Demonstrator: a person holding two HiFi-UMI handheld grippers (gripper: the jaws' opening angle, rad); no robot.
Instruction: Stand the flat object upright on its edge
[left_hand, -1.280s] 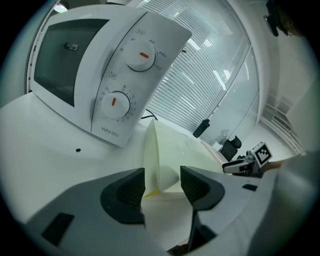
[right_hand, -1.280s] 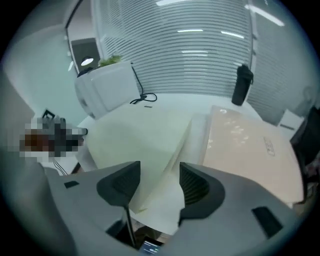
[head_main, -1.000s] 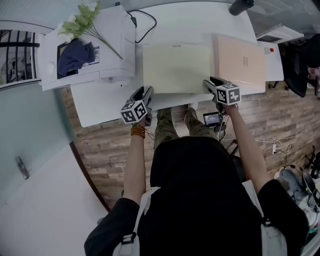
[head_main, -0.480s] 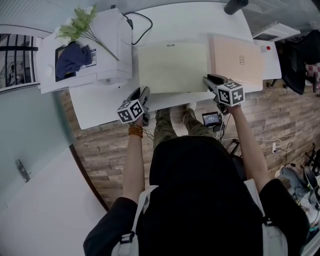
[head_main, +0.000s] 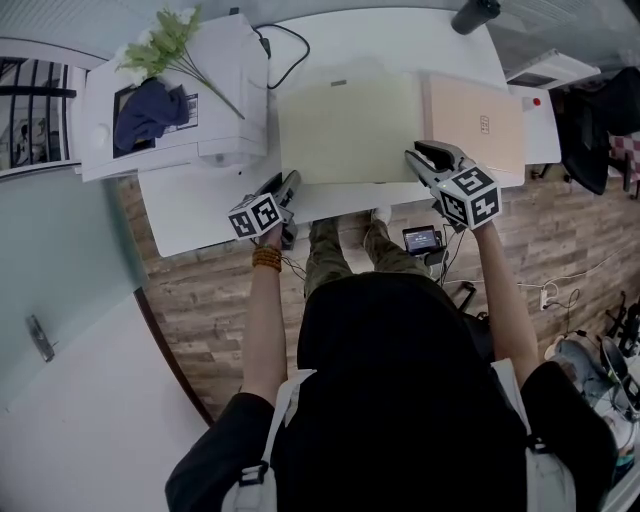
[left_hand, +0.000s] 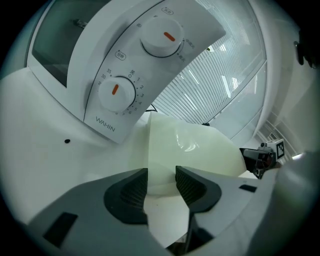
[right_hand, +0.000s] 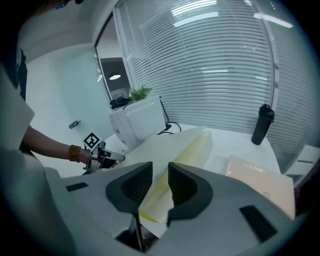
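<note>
The right hand-held gripper (head_main: 418, 157) and left hand-held gripper (head_main: 291, 182) have just squeezed onto the flat pad (head_main: 345, 125) between their jaws. Its right corner went up, so tipping has started.

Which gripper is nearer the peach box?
Right. The right gripper is beside the peach box; the left gripper is across the pale pad. Both have just been closing on that pad.
</note>
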